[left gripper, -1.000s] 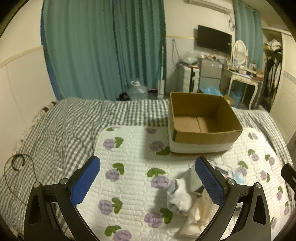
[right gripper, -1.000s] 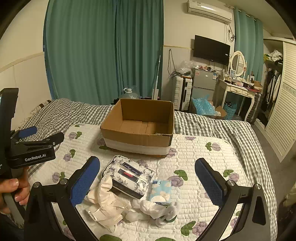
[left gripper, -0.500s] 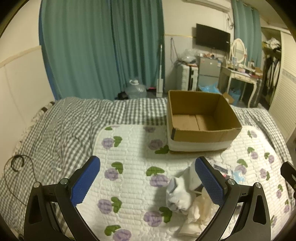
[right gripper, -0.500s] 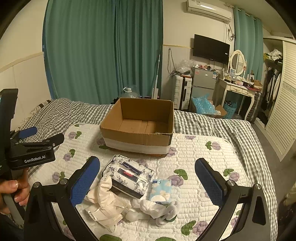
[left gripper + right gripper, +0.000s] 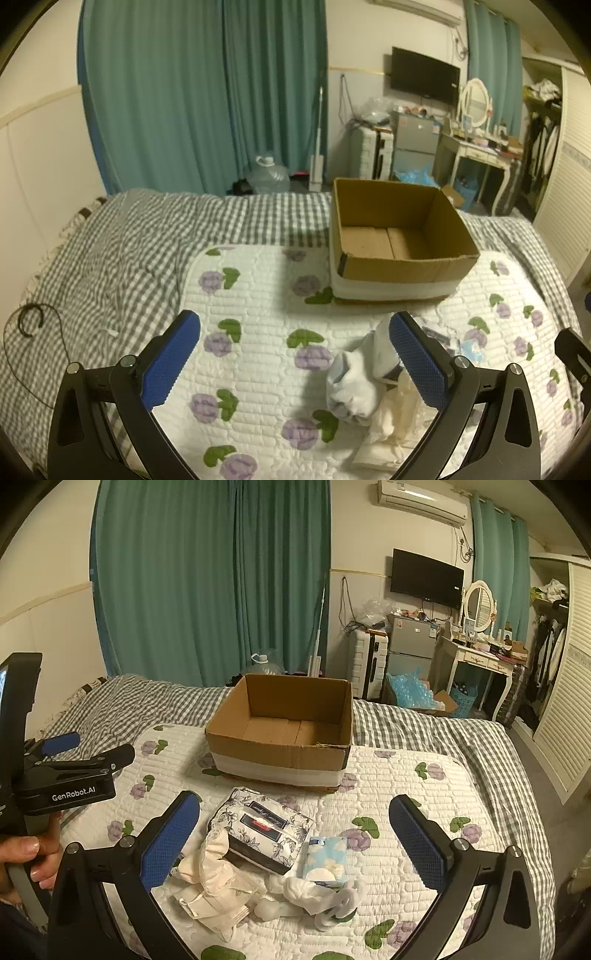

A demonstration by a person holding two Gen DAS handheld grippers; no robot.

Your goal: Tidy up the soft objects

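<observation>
We hold both grippers over a bed covered by a grey-checked duvet, on which lies a white quilted pad printed with purple flowers. The left gripper hangs with its jaws released, the blue pads wide apart and nothing between them; below its gap we see only bare pad. The right gripper is likewise released and empty, its blue fingers standing either side of the soft objects without touching them.

An empty cardboard box, open at the top and banded in white along its base, sits at the far edge of the quilted pad, near the middle of the bed. The soft objects lie in a loose cluster on the pad's near part, in front of the box and apart from it. A floral-printed tissue pack lies closest to the box. Just beside it, towards the right edge, is a small blue pocket tissue pack. A cream-coloured crumpled garment overlaps the floral pack's near left corner. White socks lie bunched at the near side, touching the blue pack; in the left wrist view these socks appear beside the right-hand finger.

In the right wrist view, a person's hand grips the left gripper's handle at the pad's left edge.
</observation>
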